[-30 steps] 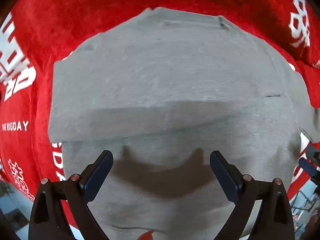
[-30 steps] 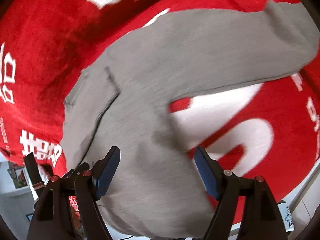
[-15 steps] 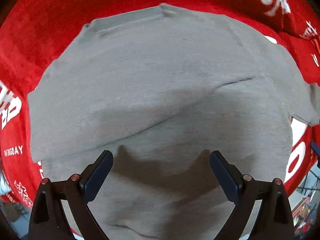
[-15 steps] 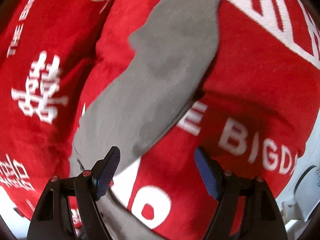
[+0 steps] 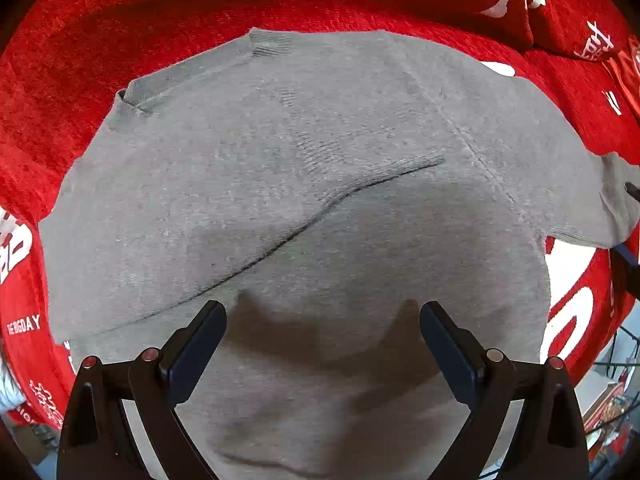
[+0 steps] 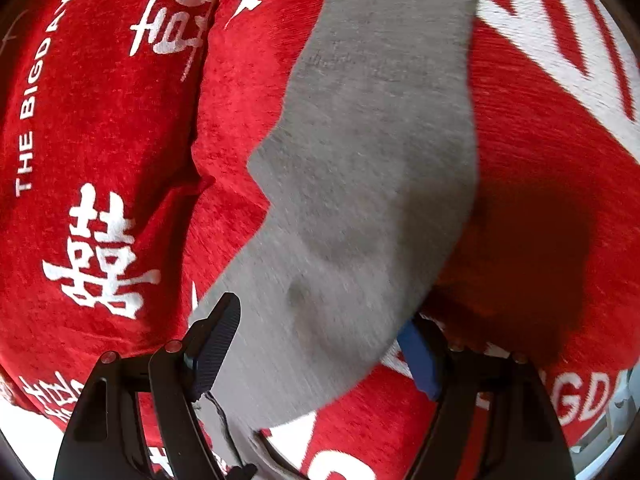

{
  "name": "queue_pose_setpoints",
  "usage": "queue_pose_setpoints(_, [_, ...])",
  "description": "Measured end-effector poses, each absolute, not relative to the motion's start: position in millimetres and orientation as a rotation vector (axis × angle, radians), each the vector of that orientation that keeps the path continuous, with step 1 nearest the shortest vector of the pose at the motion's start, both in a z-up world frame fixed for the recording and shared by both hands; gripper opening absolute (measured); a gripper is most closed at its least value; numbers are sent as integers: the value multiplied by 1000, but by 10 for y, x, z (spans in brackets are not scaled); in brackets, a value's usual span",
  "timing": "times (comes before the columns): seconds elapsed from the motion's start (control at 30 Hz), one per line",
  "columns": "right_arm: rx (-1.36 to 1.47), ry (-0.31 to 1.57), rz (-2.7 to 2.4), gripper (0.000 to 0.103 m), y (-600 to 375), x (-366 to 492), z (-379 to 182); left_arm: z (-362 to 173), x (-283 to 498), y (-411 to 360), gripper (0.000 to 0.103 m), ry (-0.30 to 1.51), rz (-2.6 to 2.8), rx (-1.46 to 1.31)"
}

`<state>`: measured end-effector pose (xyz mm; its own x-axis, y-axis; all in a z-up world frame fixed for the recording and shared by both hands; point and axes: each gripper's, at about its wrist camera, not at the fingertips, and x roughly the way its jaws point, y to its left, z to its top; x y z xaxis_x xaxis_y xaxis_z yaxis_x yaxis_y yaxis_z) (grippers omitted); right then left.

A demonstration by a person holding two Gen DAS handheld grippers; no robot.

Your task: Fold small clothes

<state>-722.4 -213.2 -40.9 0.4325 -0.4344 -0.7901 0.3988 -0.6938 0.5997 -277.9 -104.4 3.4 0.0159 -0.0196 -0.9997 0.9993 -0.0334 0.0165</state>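
Observation:
A grey sweater [image 5: 304,184] lies flat on a red blanket [image 5: 120,20], its ribbed collar [image 5: 268,46] at the upper left. One folded layer ends in a dark diagonal edge [image 5: 320,216] across the body. My left gripper [image 5: 320,312] hangs open straight above the body, nothing between its fingers. The sweater's other sleeve [image 6: 372,168] runs top to bottom in the right wrist view. My right gripper [image 6: 320,316] is open low over this sleeve, which lies between the fingers. The cloth's edge covers the tip of the blue right pad [image 6: 420,360].
The red blanket [image 6: 120,128] with white lettering covers the whole surface around the sweater, and has a raised fold at the left of the right wrist view. Beyond the blanket's edge at the lower right, floor and clutter [image 5: 608,408] show.
The left gripper has slid sideways over the sweater, so the collar now sits further left. The right gripper swung from the sweater's body out along the sleeve, rolled and sank closer to it.

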Motion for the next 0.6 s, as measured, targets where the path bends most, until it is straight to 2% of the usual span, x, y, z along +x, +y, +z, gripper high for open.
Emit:
queue_pose_setpoints(0.37, [1911, -260, -1274, 79, -2219, -7208, -391, -98, -2730, -1081, 98, 1184, -1216, 1214])
queue_pose_setpoints(0.4, [1922, -271, -1261, 77, -2231, -7189, -395, -105, -2739, -1081, 98, 1184, -1215, 1212])
queue_pose_setpoints(0.47, [1942, -274, -1248, 48, -2247, -7155, -409, -58, -2684, -1062, 98, 1183, -1215, 1211])
queue_pose_setpoints(0.5, [1955, -251, -1253, 18, -2258, -7142, -416, -55, -2633, -1064, 98, 1183, -1215, 1210])
queue_pose_setpoints(0.53, [1962, -237, -1247, 10, -2277, -7121, -427, -47, -2597, -1056, 98, 1183, -1214, 1208])
queue_pose_setpoints(0.6, [1937, -248, -1231, 10, -2309, -7071, -396, -118, -2516, -1100, 98, 1180, -1214, 1203])
